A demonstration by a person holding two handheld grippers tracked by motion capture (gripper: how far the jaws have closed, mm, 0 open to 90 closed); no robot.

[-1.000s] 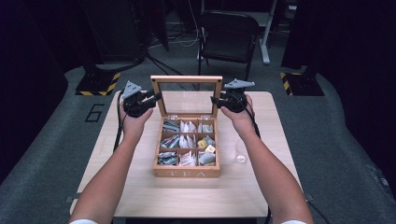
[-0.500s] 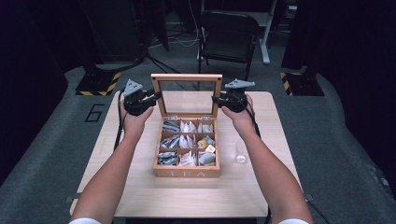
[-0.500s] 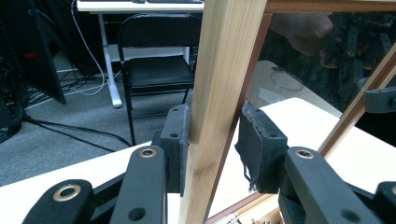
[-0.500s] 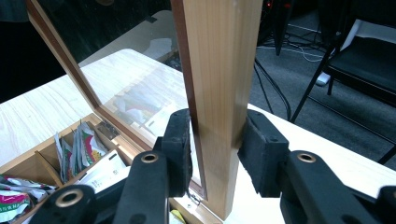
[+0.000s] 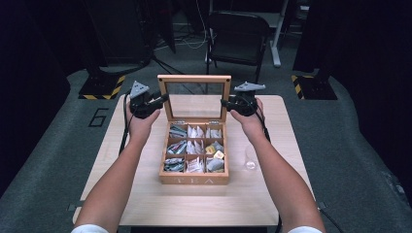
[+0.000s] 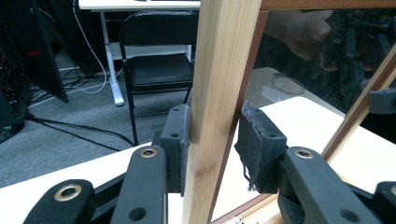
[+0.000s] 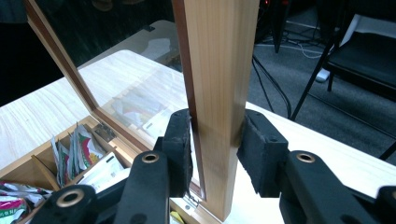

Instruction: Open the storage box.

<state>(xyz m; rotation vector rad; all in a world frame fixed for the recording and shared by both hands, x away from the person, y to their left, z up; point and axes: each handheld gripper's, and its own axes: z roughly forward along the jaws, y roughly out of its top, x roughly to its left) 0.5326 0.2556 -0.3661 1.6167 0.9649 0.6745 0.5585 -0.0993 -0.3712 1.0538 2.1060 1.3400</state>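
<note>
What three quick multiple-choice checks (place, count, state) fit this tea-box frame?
1. Where does the small clear glass cup stand, in the high view?
A. left of the box
B. right of the box
C. inside the box

2. How many compartments does the light wooden tea box have?
A. four
B. six
C. nine

3. How does the glass-paned wooden lid stand?
A. shut flat on the box
B. open and upright, a claw clamped on each side rail
C. lying off the box on the table

Key:
1 B: the cup sits on the tabletop just past the box's right wall.
2 C: the dividers make three rows of three, holding tea packets.
3 B: the left claw and the right claw each have their pads on a side rail of the raised lid.
</note>
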